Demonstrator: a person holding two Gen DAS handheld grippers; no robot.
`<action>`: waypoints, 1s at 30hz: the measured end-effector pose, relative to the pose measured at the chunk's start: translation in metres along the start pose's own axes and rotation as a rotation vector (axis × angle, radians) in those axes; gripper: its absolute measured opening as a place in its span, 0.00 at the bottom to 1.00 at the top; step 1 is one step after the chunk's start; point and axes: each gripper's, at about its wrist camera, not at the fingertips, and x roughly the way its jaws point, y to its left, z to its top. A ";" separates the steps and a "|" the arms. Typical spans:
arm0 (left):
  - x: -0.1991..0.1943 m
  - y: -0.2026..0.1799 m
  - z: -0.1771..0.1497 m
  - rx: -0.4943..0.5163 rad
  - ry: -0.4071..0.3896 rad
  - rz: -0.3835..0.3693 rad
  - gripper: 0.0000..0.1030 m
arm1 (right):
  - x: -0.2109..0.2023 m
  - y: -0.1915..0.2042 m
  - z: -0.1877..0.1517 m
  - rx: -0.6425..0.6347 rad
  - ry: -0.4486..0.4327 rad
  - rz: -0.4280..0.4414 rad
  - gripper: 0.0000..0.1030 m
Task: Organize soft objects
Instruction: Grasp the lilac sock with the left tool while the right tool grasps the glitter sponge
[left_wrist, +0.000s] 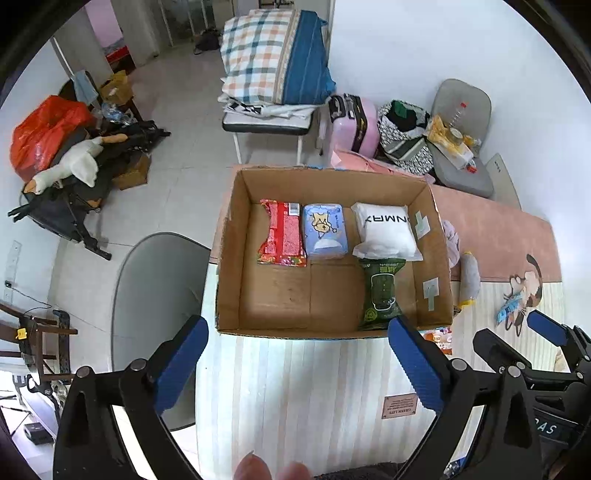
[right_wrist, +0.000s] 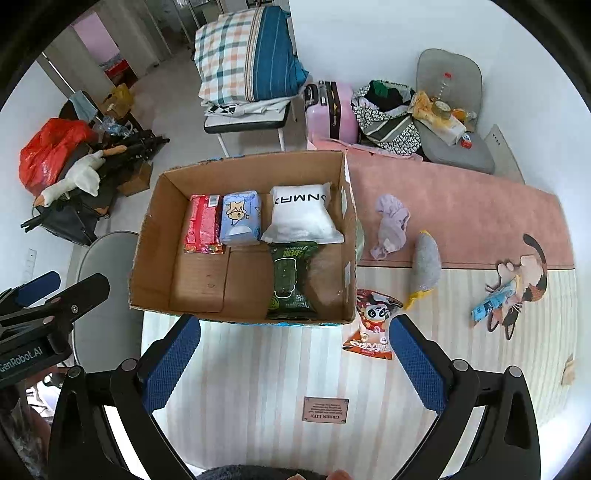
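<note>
We hold both tools back from the near edge of the worktop (right_wrist: 258, 369), above its striped mat, and neither carries anything. The left hand-held gripper (left_wrist: 297, 354) has its jaws spread wide and empty, and so does the right hand-held gripper (right_wrist: 295, 354).

The cardboard box (right_wrist: 147, 236) stands at the worktop's left side, its open top facing us, so packing goes in from above. Along its far wall lie a red packet (right_wrist: 203, 225), a blue tissue pack (right_wrist: 240, 218) and a white pouch (right_wrist: 301, 214), side by side and touching. A green wipes pack (right_wrist: 291, 280) lies in front of the white pouch, against the near wall. The rows look deliberate: flat packs laid edge to edge leave the near left floor of the box free for more.

Still outside, to the right of the box, are an orange snack bag (right_wrist: 373, 325) just beside its near right corner, a grey plush toy (right_wrist: 426, 264), a lilac cloth (right_wrist: 391, 221) on the pink half of the mat, and a blue sachet (right_wrist: 493, 301) toward the right edge.

We judge the job about half done. The snack bag sits nearest the right tool, so it seems the natural next pick.
</note>
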 end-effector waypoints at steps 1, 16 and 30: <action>-0.003 -0.002 -0.001 -0.006 -0.008 0.001 0.99 | -0.003 -0.002 -0.001 0.000 -0.003 0.010 1.00; 0.015 -0.155 0.023 0.216 0.009 0.023 0.99 | 0.005 -0.166 -0.005 0.265 0.033 0.030 1.00; 0.198 -0.333 0.117 0.588 0.322 0.176 0.99 | 0.187 -0.292 0.033 0.524 0.266 0.170 1.00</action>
